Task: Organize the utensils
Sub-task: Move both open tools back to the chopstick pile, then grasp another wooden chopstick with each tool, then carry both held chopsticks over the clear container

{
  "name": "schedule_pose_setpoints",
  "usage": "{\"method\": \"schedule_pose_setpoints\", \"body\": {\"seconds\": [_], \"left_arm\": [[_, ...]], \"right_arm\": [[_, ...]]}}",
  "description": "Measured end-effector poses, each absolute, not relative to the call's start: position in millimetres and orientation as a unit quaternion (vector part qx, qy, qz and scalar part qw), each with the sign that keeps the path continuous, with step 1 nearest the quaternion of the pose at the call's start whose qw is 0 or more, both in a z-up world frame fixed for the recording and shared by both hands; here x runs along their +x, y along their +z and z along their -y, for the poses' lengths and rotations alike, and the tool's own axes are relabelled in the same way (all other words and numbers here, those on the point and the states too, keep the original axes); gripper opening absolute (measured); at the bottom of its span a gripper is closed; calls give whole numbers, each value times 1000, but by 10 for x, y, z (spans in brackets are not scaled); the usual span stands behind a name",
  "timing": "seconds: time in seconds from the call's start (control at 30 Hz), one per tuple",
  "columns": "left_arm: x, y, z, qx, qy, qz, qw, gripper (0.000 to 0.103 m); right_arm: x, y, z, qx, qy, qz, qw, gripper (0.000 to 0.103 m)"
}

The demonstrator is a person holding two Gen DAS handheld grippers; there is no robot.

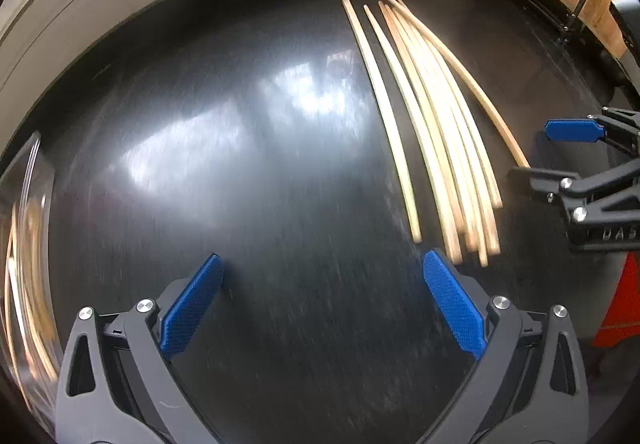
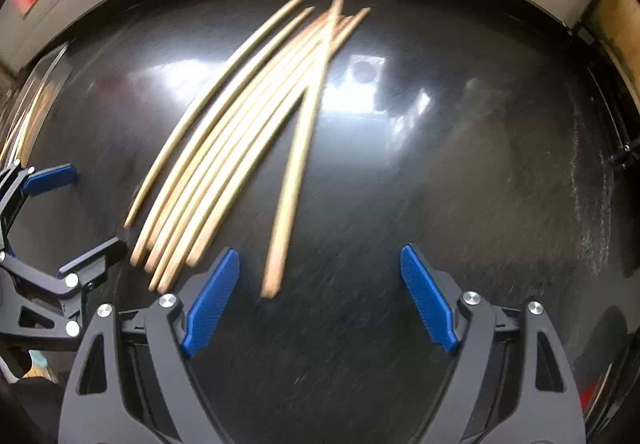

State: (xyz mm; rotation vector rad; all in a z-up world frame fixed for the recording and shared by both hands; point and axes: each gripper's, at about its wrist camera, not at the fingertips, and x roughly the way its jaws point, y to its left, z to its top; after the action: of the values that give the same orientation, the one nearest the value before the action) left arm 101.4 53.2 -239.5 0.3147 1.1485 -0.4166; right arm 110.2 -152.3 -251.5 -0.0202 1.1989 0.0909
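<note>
Some chopsticks already sit in the clear container [image 1: 24, 244]. Eight chopsticks [image 2: 224, 148] remain loose on the counter [image 2: 440, 184]. The left tool [image 1: 322, 308] and right tool [image 2: 320, 296] gape wide, empty.

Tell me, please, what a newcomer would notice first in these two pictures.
First, the pale wooden chopsticks, lying loose in a fan on the glossy black table. Next, the blue pads of the open right gripper and left gripper low in each view, both empty.

Only my right tongs [image 1: 560, 152] carry lettering: pale letters on the black body, perhaps "UAS", cut off at the edge.
</note>
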Motion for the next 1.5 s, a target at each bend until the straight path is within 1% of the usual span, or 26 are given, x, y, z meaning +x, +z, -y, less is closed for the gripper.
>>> {"method": "schedule_pose_setpoints", "body": {"seconds": [0.27, 0.4, 0.47, 0.57, 0.7, 0.97, 1.03, 1.07, 1.1, 1.13, 1.17, 1.2, 1.23, 1.27, 1.3, 1.33, 1.37, 1.4, 1.43, 1.5], "left_arm": [[1404, -2355, -368, 160, -218, -528, 805, 97], [1628, -2345, -238, 170, -228, -536, 795, 97], [1726, -2321, -165, 169, -235, -544, 787, 97], [1830, -2259, -103, 163, -242, -542, 788, 97], [1988, -2256, -131, 144, -237, -560, 780, 97], [2363, -2312, 179, 174, -230, -540, 791, 97], [2433, -2307, 213, 175, -234, -538, 790, 97], [2475, -2306, 247, 177, -235, -536, 791, 97], [2517, -2299, 276, 179, -238, -532, 793, 95], [2536, -2290, 290, 179, -239, -529, 795, 90], [2563, -2270, 311, 180, -242, -524, 797, 87], [2579, -2255, 337, 180, -243, -522, 798, 80], [2602, -2237, 358, 179, -243, -521, 798, 71], [2636, -2229, 407, 179, -243, -519, 800, 65], [2639, -2204, 419, 180, -243, -516, 802, 51], [2645, -2187, 440, 180, -242, -514, 803, 35], [2650, -2176, 464, 181, -239, -514, 804, 26], [2669, -2176, 486, 181, -233, -515, 804, 13], [2683, -2175, 499, 180, -228, -517, 805, 6], [2707, -2171, 516, 171, -221, -521, 807, 6]], "right_arm": [[1357, -2508, 1917, 5, 25, -563, 826, 80], [1489, -2472, 1899, -2, 36, -557, 829, 80], [1592, -2452, 1838, -11, 47, -559, 828, 76], [1707, -2463, 1815, -33, 64, -555, 828, 76], [1814, -2468, 1857, -38, 80, -560, 824, 76], [1967, -2464, 1947, -43, 92, -546, 832, 76], [2011, -2451, 1956, -43, 97, -538, 836, 68], [2024, -2438, 1938, -47, 102, -533, 839, 58], [2052, -2418, 1916, -50, 110, -528, 841, 46], [2065, -2403, 1908, -54, 116, -526, 841, 38], [2090, -2390, 1889, -57, 123, -524, 841, 25], [2113, -2384, 1878, -58, 127, -525, 840, 17], [2135, -2379, 1868, -59, 132, -527, 838, 14], [2146, -2377, 1859, -60, 135, -528, 837, 8], [2151, -2375, 1853, -60, 135, -528, 836, 8], [2160, -2381, 1850, -58, 134, -529, 836, 8], [2165, -2384, 1848, -53, 134, -531, 835, 8], [2173, -2391, 1834, -49, 134, -533, 834, 8], [2153, -2407, 1831, -43, 131, -535, 834, 8], [2122, -2408, 1856, -27, 124, -541, 831, 8]]}}
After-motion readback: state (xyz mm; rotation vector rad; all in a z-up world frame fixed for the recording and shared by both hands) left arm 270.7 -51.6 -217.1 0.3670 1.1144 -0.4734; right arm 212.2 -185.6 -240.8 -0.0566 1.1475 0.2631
